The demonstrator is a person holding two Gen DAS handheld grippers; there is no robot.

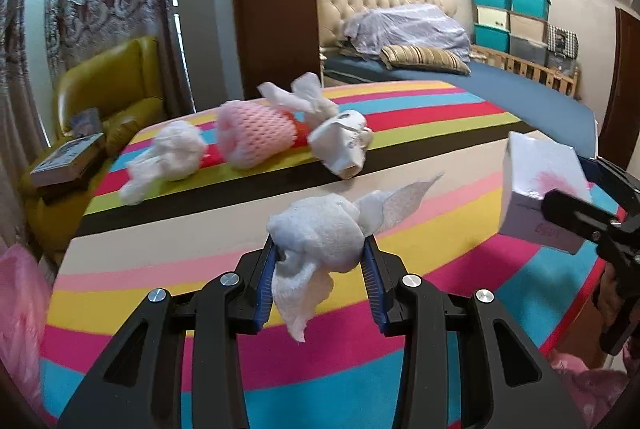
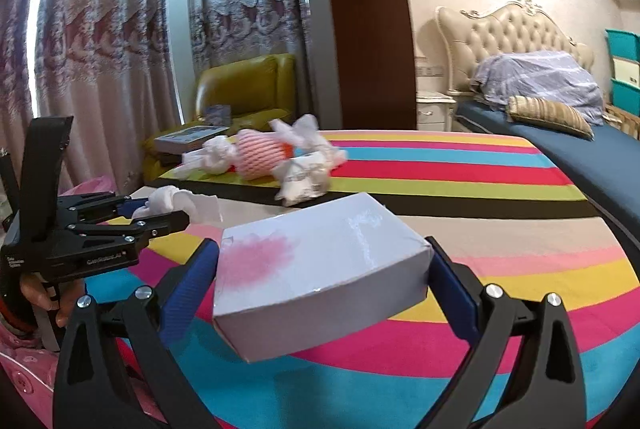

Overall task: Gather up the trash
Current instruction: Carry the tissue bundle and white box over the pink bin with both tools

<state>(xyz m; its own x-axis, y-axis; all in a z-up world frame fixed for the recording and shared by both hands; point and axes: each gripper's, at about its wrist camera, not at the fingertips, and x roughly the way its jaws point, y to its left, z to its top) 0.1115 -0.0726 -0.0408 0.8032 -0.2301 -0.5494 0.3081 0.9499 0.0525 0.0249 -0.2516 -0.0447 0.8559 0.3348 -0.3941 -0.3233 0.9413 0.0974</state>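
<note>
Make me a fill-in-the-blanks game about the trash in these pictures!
1. The left gripper is squeezing a crumpled white ____.
2. The right gripper holds a white box with a ____ smudge on top.
3. The pink foam net lies on the ____ tablecloth.

Missing words: tissue; pink; striped

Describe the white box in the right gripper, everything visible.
The white box is a small rectangular carton, apparently glossy cardboard, with a blurry pink smudge on its top face and faint pink print on one side. It looks closed and undented. It is held off the striped surface, tilted, clamped at its two ends by the right gripper, whose blue pads press against it. Nothing else touches it. The left wrist view shows it at right.
</note>
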